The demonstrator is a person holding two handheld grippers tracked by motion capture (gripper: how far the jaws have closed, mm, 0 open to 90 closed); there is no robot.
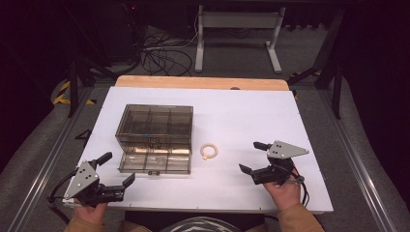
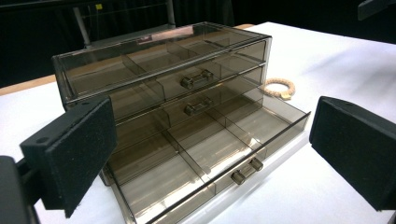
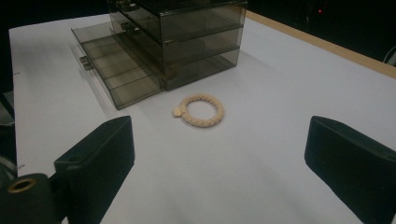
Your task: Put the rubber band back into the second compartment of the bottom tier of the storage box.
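Both tongs are waiting wide open and empty: the right gripper is facing the braided ring lying just ahead of its jaws, likely lined up for a pickup, while the left gripper is facing the drawer organiser, whose bottom drawer is standing pulled out, probably to receive the ring.

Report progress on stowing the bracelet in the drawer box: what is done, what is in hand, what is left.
Done: the bottom drawer of the smoky transparent plastic three-drawer box is pulled out, its compartments bare. In hand: nothing; the left gripper and right gripper are both open and hold nothing. Left, probably: the beige braided bracelet lies on the white table beside the box, ungrasped; then the drawer needs closing.
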